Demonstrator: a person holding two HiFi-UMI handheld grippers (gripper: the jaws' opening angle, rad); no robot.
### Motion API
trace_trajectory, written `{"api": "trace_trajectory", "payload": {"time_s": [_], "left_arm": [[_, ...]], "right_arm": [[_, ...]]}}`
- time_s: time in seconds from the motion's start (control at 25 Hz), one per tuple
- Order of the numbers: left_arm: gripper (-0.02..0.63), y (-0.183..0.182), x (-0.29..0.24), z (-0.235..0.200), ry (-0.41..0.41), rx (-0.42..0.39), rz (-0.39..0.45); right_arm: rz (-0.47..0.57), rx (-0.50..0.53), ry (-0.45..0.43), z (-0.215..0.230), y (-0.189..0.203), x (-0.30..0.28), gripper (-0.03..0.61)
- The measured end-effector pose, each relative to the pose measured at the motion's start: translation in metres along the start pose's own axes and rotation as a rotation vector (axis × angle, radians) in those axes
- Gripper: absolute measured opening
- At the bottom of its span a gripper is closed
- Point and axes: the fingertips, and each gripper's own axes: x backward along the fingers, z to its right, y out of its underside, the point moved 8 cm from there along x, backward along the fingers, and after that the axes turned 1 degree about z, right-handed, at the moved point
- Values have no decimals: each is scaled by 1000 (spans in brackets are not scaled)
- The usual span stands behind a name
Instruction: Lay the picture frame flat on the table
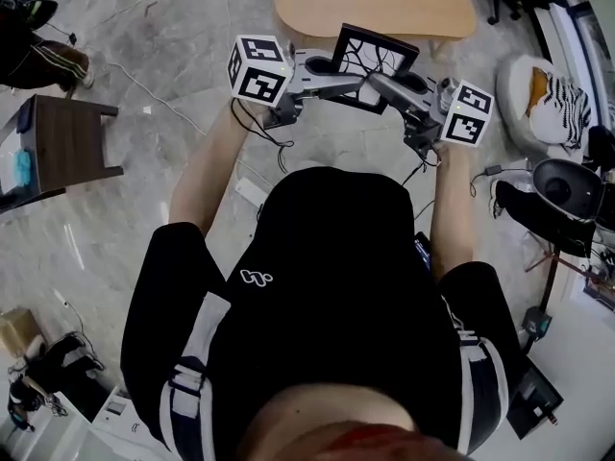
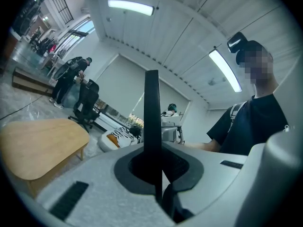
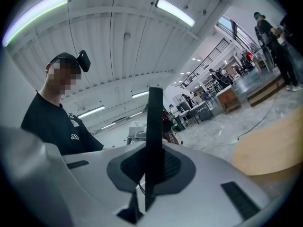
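The picture frame (image 1: 376,59) is black with a white picture of dark branching lines. It hangs in the air, tilted, just short of the light wooden table (image 1: 375,3). My left gripper (image 1: 333,69) is shut on its left edge and my right gripper (image 1: 377,85) on its lower right edge. In the left gripper view the frame (image 2: 151,122) shows edge-on as a black bar rising between the jaws of the left gripper (image 2: 155,171), with the table (image 2: 38,145) low at the left. The right gripper view shows the same bar (image 3: 154,131) clamped in the right gripper (image 3: 150,174).
A dark wooden side table (image 1: 67,142) stands at the left. At the right lie a cushion with a striped cloth (image 1: 550,99) and a black chair (image 1: 567,190). Cables trail over the marbled floor (image 1: 173,27). People stand far off (image 2: 71,79).
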Motion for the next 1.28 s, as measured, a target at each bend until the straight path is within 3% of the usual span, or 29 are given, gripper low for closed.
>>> {"api": "trace_trajectory", "payload": {"time_s": [0.44,0.96,1.28], "left_arm": [[18,15,-3,-33,-29,12,-27],[18,-112,32,-253,-131,44,7],[18,-168,31,-344,-159,63,62]], "right_arm": [[26,-9,-5,36,18,0,21],[6,-33,-82,264,-112,-71,21],[-11,-44,-105,358,-175,-85,21]]}}
